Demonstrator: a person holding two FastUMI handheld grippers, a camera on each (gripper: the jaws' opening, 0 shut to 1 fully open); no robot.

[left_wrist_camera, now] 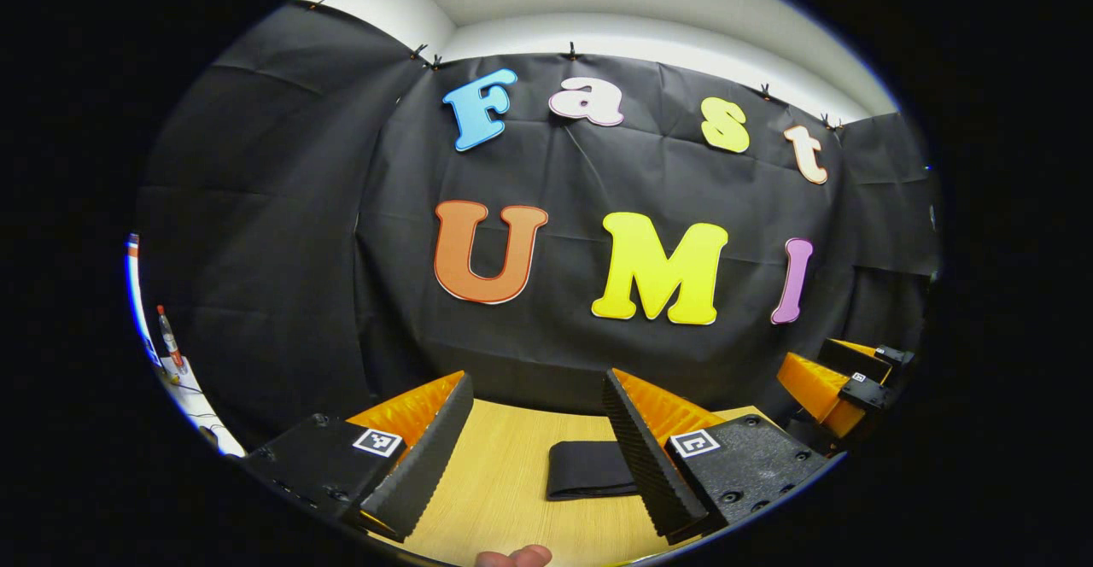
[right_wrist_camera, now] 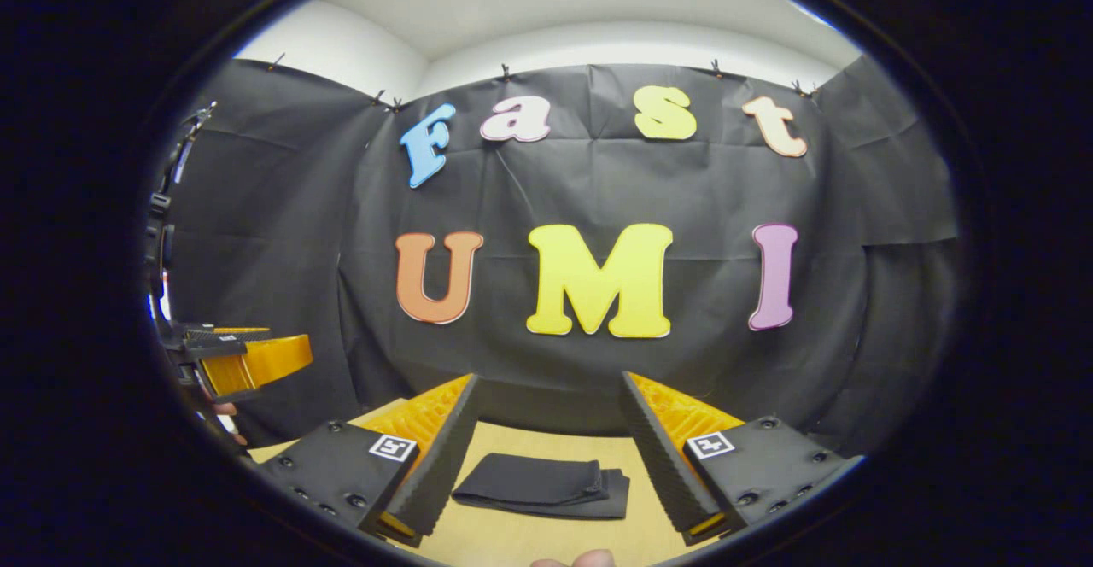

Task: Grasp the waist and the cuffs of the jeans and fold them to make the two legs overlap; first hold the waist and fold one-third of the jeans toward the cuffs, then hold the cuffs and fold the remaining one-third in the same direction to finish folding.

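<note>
- Jaws of left gripper [left_wrist_camera: 538, 439] stand wide apart, empty, raised off the table [left_wrist_camera: 504, 499].
- Jaws of right gripper [right_wrist_camera: 546, 447] likewise apart, nothing between them.
- Jeans [right_wrist_camera: 542, 486] lie on the table ahead, a compact dark bundle with stacked layers at one edge; neither gripper touches them.
- Judgement: both thirds look folded, task apparently complete or nearly so.
- Left: perhaps only a check that edges sit square.

Both views face the wall, sharing jeans [left_wrist_camera: 591, 470].
</note>
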